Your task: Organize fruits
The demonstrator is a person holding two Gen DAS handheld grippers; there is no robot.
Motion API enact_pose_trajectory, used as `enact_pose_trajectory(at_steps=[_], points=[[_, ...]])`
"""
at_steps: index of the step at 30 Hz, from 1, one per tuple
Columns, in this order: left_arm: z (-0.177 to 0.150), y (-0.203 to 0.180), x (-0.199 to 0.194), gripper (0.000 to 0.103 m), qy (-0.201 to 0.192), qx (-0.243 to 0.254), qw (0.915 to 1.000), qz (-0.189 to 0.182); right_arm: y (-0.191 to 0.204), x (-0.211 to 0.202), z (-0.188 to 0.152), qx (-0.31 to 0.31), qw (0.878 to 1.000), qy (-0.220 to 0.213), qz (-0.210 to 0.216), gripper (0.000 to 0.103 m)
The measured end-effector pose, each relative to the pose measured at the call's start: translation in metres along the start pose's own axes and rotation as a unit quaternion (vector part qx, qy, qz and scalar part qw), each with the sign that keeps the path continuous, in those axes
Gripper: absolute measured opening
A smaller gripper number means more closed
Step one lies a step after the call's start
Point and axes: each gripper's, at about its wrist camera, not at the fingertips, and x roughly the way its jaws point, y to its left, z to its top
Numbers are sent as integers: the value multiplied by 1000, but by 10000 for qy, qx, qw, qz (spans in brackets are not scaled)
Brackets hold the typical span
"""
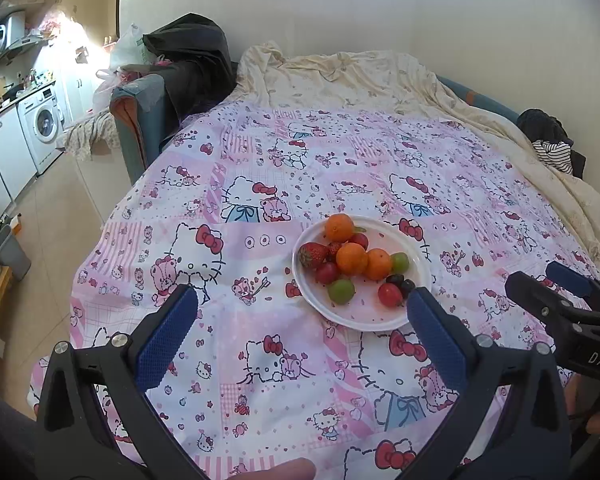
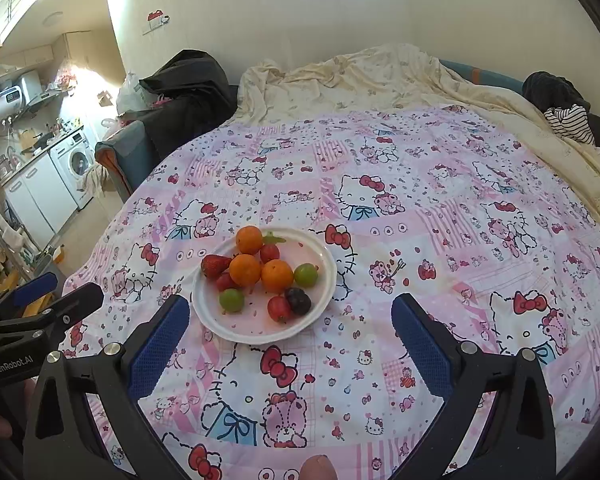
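Both tools are held spread wide and empty above the near part of the bed: the left tool is seen low over the patterned sheet, with its right blue pad just at the near-right rim of the plate, and the right tool is seen hovering just past the plate's near edge. Nothing is pinched by either one.

All the fruit is gathered on one white plate, which is set on the pink cartoon sheet towards the near edge of the bed, well apart from the cream blanket bunched along the far edge. Three oranges are clustered at the plate's middle, a strawberry is laid at its left rim, two green grapes are parted to either side, red cherry tomatoes are scattered among them, and a dark grape is tucked beside the near tomato.

No second dish or sorting place is shown, so the step cannot be settled. Two readings are fitted: mixed fruit waiting to be sorted off the plate, or fruit already collected onto it. On either reading, soft round pieces packed close together would have to be handled with a gentle, well-centred closure, since neighbours are easily nudged and rolled.
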Motion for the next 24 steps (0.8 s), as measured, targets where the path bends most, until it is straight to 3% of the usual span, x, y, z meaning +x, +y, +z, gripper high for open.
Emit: enact_pose_trajectory(at_steps=[24], points=[[4,-3,-3,103,-45,17,10000,37,1,-3,-1,-8,10000,-39,-88,103]])
